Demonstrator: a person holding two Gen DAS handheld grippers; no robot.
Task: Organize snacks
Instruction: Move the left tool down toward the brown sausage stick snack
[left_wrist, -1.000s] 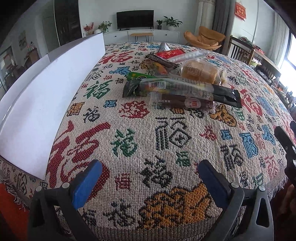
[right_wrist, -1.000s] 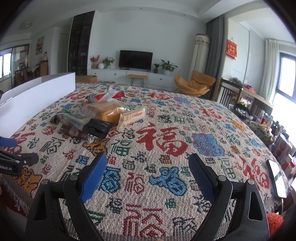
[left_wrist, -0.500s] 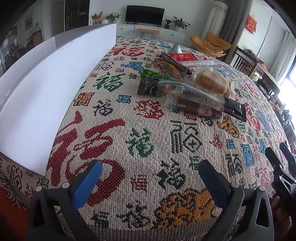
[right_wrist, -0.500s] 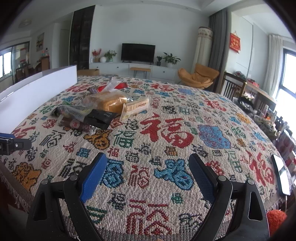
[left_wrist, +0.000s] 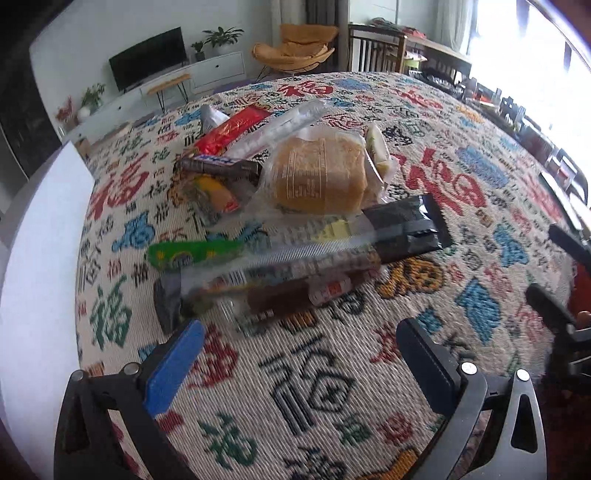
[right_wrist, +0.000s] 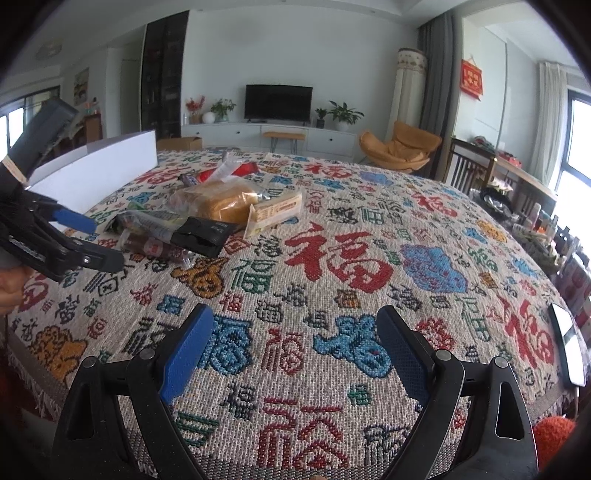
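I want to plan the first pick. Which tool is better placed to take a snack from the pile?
The left tool: it is open just before the snack pile. The right tool stands farther away.

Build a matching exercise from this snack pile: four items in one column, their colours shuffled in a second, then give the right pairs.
Items:
1. bread loaf
2. flat wrapper nearest the right tool
3. long snack pack at the pile's left edge
4. snack bag at the far side of the pile

Colours:
A. green
B. red
C. golden brown
D. black

Pairs: 1-C, 2-D, 3-A, 4-B
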